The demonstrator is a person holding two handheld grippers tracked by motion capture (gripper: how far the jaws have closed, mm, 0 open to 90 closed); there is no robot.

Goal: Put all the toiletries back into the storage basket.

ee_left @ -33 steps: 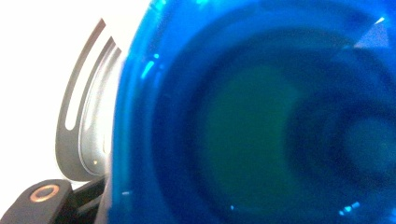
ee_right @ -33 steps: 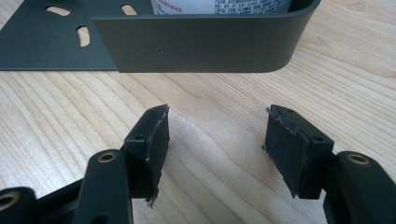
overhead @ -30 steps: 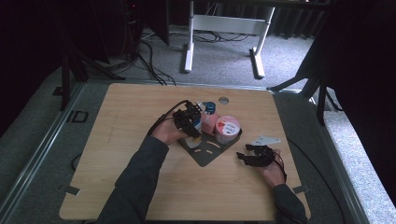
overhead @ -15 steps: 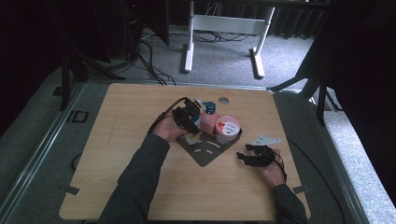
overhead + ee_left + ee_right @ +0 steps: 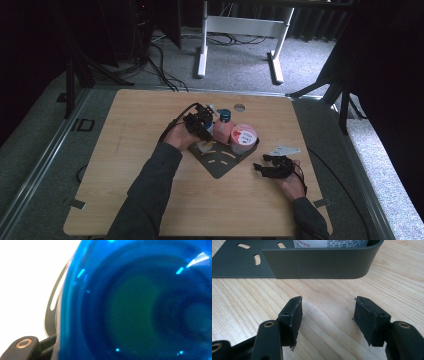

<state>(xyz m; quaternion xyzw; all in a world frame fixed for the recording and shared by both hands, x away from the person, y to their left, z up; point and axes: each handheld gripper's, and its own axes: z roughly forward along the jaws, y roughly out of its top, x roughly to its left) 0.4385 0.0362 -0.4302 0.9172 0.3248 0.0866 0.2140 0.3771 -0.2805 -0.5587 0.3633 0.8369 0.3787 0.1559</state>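
right jaws: the right gripper (image 5: 264, 168) rests near the table's front right corner, its jaws standing apart with nothing but bare wood between the pads (image 5: 295, 312), aimed at the dark metal tray (image 5: 317, 263).
left jaws: the left gripper (image 5: 200, 131) is over the tray's left side; the left gripper view is swamped by a blue translucent object (image 5: 135, 305) pressed right up against the camera, so i cannot tell whether the pads press on it or merely stand around it.
held thing: from above, a small whitish item sits just under the left gripper, touching or nearly touching the tray floor; too blurred to name.
tray: fan-shaped, slotted, with a curved raised wall on its far right edge (image 5: 220, 167).
already in the tray: a pink bottle (image 5: 223, 131) with a blue cap stands upright beside a pink tub (image 5: 243, 140) with a printed lid, both against the curved wall.
progress, as i judge it: the tray looks partly loaded; two containers are in place and the left hand seems to be setting or adjusting a third item beside them, not yet let go.
left to do: likely freeing that item and pulling the hand back; the right hand looks idle.
surface: a pale wooden tabletop (image 5: 130, 150) with a small round disc (image 5: 239, 106) near its far edge.
room: grey carpet, a white table frame (image 5: 240, 35) and loose cables beyond; dark at the sides.
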